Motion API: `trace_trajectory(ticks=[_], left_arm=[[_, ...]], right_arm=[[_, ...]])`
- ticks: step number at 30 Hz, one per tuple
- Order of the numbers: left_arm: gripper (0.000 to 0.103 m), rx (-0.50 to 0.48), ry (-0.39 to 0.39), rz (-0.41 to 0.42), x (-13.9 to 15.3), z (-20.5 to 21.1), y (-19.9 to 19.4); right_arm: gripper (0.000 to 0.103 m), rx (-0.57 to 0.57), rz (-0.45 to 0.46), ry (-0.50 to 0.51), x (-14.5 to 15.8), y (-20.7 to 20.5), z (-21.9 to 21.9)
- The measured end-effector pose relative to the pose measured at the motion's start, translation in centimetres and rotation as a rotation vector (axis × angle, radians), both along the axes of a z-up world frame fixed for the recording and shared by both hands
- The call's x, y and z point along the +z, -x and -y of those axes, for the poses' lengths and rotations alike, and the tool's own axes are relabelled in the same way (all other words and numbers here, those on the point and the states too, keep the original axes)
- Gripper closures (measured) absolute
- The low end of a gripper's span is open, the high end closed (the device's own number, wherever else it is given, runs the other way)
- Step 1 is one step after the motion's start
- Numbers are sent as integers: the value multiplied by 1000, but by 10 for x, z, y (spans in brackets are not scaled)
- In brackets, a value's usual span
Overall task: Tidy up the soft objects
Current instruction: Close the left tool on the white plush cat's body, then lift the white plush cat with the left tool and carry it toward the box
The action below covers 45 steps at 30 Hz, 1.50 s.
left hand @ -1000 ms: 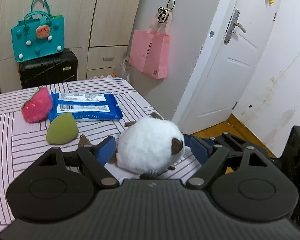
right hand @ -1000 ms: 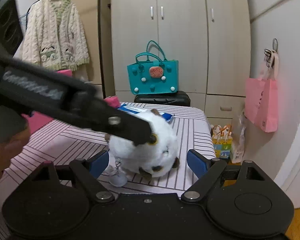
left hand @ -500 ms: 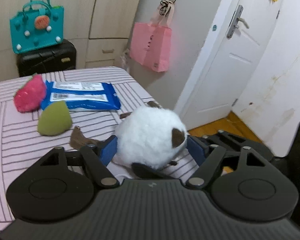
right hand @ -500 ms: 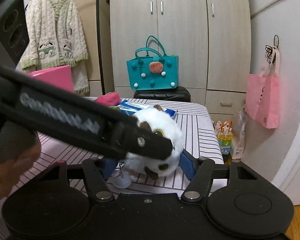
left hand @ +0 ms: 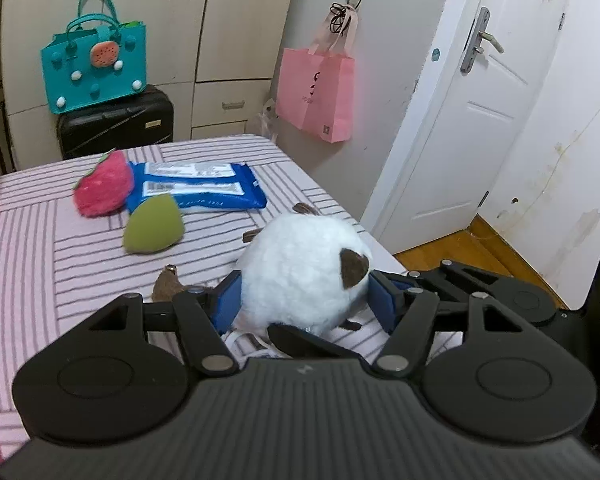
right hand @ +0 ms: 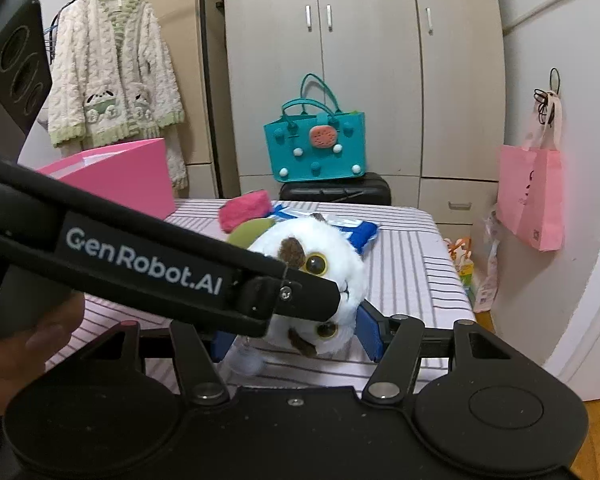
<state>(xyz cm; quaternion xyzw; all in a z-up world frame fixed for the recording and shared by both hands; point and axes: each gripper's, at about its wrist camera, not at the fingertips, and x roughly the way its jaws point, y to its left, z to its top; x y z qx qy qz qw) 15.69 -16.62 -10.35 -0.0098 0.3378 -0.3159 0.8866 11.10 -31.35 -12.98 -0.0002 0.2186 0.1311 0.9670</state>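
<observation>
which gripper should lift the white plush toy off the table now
Probably either: both the left gripper and right gripper have just closed on the white plush toy. The left may suit better; its view is unobstructed.

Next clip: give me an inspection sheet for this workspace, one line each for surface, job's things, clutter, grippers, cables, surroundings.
Surface: striped pink tablecloth.
Job's things: white plush cat; pink plush and green plush lying behind it.
Clutter: blue wipes pack; pink box.
Grippers: left gripper and right gripper both have just been closing, blue pads now pressing the cat's sides.
Cables: nothing seen.
Surroundings: teal bag on black suitcase; pink tote; white door.
</observation>
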Motion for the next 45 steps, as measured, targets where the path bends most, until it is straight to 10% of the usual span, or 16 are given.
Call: trace_trajectory(ticks=[23,45], left_arm=[[38,30,-22,-112,23,-65,38],[43,13,-118,-166,82,-152,97]], right_arm=[[37,135,-150,-61,34,31,-40],[33,384,-56,107,91,87,-124]])
